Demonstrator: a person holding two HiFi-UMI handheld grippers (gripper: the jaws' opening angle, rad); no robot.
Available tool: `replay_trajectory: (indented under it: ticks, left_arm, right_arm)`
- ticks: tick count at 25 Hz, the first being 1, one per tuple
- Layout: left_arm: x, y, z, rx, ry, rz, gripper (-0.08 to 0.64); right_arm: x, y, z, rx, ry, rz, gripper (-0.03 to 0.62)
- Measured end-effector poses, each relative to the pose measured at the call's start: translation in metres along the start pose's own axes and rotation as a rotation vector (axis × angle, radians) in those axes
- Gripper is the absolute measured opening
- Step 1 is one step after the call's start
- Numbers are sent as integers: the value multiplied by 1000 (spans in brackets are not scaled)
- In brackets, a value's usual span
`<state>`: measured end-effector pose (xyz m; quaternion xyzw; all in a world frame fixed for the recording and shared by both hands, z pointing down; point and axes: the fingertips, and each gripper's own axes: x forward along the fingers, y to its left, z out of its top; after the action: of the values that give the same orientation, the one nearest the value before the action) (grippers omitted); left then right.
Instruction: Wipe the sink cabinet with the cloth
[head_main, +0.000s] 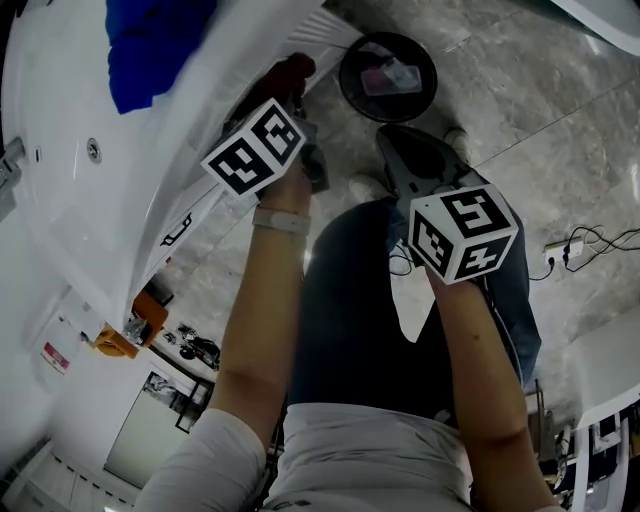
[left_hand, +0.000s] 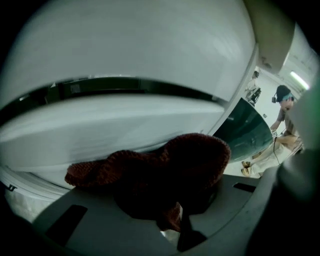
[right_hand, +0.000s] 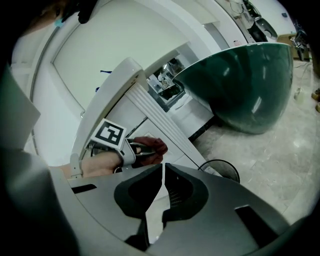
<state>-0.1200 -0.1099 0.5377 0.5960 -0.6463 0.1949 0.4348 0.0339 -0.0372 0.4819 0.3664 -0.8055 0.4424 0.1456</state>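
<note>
Because the left gripper (left_hand: 180, 215) has its jaws shut on only a bunched-up bit of the dark red cloth (left_hand: 165, 170), the cloth could slip out if it is pushed hard along the white sink cabinet (left_hand: 125, 125), where it looks pressed now. A loose flap sticks out to one side and might catch in the dark gap (left_hand: 125, 85) above. The right gripper (right_hand: 163, 172) holds nothing, its jaws closed together, off the cabinet and over the floor near the round bin (head_main: 388, 75). The cloth covers the left jaw tips, so I cannot see them. A blue thing (head_main: 150, 50) on the worktop is cut off, and I cannot tell what it is.
</note>
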Motion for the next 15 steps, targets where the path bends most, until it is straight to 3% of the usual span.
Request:
replay_trajectory:
  ticks: [7, 11, 15]
  left_arm:
    - [36, 9, -22, 19, 56, 15, 66]
    - [55, 10, -33, 104, 76, 38, 66]
    - [62, 11, -38, 140, 72, 48, 66]
  right_arm:
    - [0, -5, -4, 36, -20, -16, 31]
    - [0, -8, -3, 43, -34, -21, 32]
    - [0, -12, 0, 54, -47, -25, 32]
